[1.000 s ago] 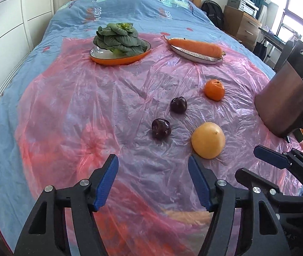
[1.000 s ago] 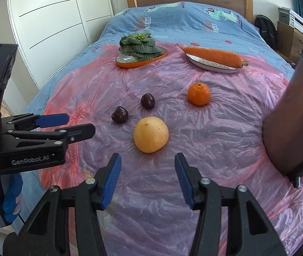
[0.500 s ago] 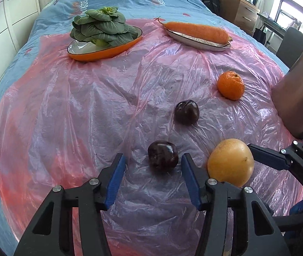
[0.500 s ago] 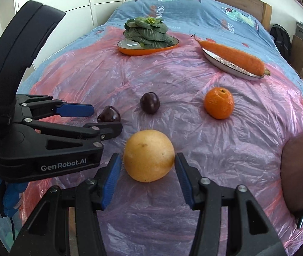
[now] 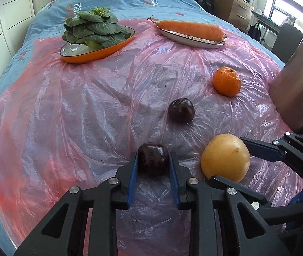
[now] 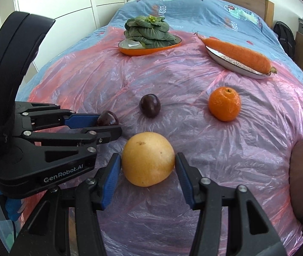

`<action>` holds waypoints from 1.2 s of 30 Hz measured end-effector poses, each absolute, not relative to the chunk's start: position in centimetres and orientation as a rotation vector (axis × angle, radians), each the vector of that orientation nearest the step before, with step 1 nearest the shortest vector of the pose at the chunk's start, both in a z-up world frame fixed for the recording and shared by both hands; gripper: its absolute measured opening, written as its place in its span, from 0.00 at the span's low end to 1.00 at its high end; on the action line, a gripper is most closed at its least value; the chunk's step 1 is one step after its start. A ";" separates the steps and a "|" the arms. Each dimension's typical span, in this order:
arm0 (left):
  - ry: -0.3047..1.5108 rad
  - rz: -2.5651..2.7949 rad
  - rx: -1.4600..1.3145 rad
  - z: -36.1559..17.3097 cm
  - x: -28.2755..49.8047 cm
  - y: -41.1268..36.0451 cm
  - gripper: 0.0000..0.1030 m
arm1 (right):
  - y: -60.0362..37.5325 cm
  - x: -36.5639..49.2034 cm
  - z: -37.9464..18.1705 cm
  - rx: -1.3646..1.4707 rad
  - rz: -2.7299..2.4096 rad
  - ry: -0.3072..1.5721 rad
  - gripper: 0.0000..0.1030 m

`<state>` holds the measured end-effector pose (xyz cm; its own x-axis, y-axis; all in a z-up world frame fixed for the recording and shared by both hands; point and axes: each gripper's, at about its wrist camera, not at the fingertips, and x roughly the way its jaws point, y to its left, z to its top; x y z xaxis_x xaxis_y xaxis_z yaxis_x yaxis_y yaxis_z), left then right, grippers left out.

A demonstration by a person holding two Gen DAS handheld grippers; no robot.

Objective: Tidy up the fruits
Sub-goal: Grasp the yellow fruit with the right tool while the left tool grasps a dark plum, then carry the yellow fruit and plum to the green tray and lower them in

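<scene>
On the pink plastic sheet (image 5: 100, 111) lie two dark plums, a yellow grapefruit and a mandarin (image 5: 226, 81). My left gripper (image 5: 153, 160) is shut on the nearer plum (image 5: 153, 161), its blue pads pressed against both sides. The plum still rests on the sheet. The other plum (image 5: 181, 110) lies free beyond it. My right gripper (image 6: 147, 155) is open around the grapefruit (image 6: 148, 159), with a pad close at each side. In the right wrist view the left gripper (image 6: 108, 123) reaches in from the left with the plum (image 6: 107, 118) between its fingers.
At the back, an orange dish (image 5: 108, 50) holds bok choy (image 5: 94, 28) and a white dish (image 5: 194, 41) holds a carrot (image 5: 189, 29). A brown metal appliance (image 5: 296, 85) stands at the right edge of the bed. White cupboards line the left wall.
Both grippers moved forward and down to the fruit. The left jaws closed onto the nearer plum. The right jaws kept their width and now straddle the grapefruit.
</scene>
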<state>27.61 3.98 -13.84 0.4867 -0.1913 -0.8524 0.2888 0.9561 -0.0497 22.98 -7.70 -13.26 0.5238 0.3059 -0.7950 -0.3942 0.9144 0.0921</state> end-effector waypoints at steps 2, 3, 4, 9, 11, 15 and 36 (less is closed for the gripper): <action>1.023 -0.294 0.094 -13.8 27.6 4.2 0.23 | -8.0 23.1 -13.2 -0.076 0.427 0.933 0.71; 1.023 -0.293 0.091 -13.7 27.6 4.3 0.23 | -8.2 23.1 -13.1 -0.062 0.430 0.933 0.71; 1.021 -0.291 0.089 -13.6 27.6 4.3 0.23 | -8.4 23.1 -13.0 -0.049 0.434 0.932 0.71; 1.010 -0.281 0.080 -13.0 27.2 4.7 0.23 | -8.7 22.8 -12.5 -0.024 0.439 0.924 0.70; 1.006 -0.273 0.074 -12.8 27.0 4.9 0.23 | -8.9 22.5 -12.2 -0.017 0.443 0.922 0.70; 0.991 -0.260 0.058 -11.7 26.1 5.7 0.22 | -9.6 21.7 -11.1 0.003 0.444 0.910 0.70; 0.893 -0.298 -0.022 -3.1 14.2 4.4 0.23 | -17.3 11.2 -3.5 0.097 0.377 0.835 0.70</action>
<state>14.18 4.39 -3.13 0.5885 -0.2648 -0.7639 0.2463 0.9586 -0.1426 11.17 -17.34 -3.47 0.6095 0.3634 -0.7046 -0.2878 0.9295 0.2305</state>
